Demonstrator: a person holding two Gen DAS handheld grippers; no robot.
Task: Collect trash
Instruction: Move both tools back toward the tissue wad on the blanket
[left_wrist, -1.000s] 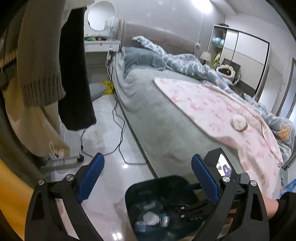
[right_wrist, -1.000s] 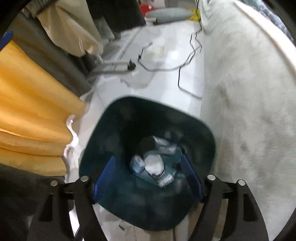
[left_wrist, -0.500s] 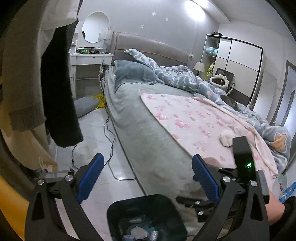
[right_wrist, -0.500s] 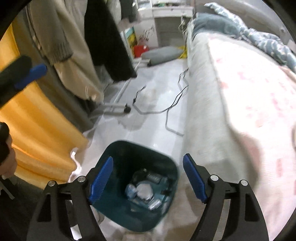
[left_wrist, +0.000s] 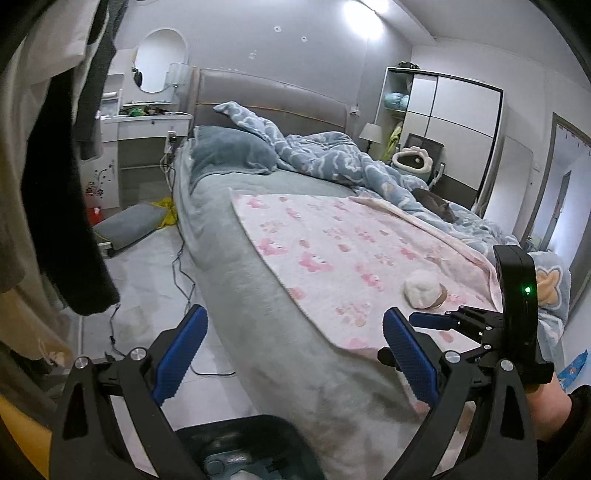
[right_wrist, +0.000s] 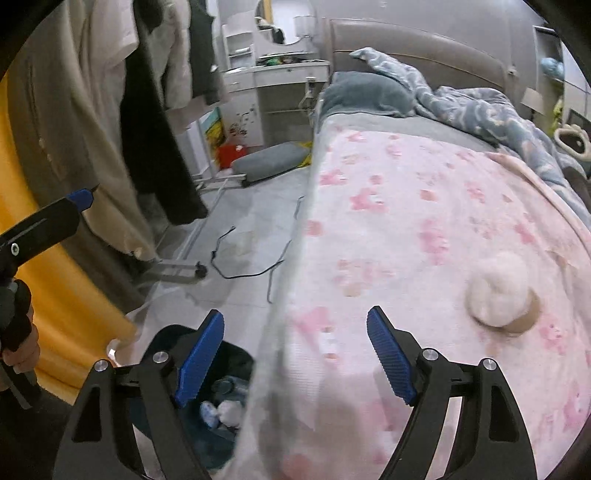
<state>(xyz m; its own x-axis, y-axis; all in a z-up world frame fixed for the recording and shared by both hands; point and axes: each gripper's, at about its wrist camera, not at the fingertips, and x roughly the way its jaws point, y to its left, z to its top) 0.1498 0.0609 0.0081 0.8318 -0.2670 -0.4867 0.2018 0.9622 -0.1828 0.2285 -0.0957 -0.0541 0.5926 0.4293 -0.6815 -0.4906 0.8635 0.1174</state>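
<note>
A white crumpled wad on a tan ring lies on the pink blanket of the bed; it also shows in the right wrist view. A dark bin with trash in it stands on the floor beside the bed, and shows in the right wrist view. My left gripper is open and empty above the bin and the bed's edge. My right gripper is open and empty over the bed's edge, left of the wad. The right gripper shows in the left wrist view.
Clothes hang on a rack at the left over a yellow curtain. Black cables lie on the tiled floor. A grey cushion lies by the dresser. A blue duvet is bunched at the head.
Both grippers have risen and tilted up from the bin toward the bed. The right gripper has swung right, over the pink blanket, and the white wad came into its view.
</note>
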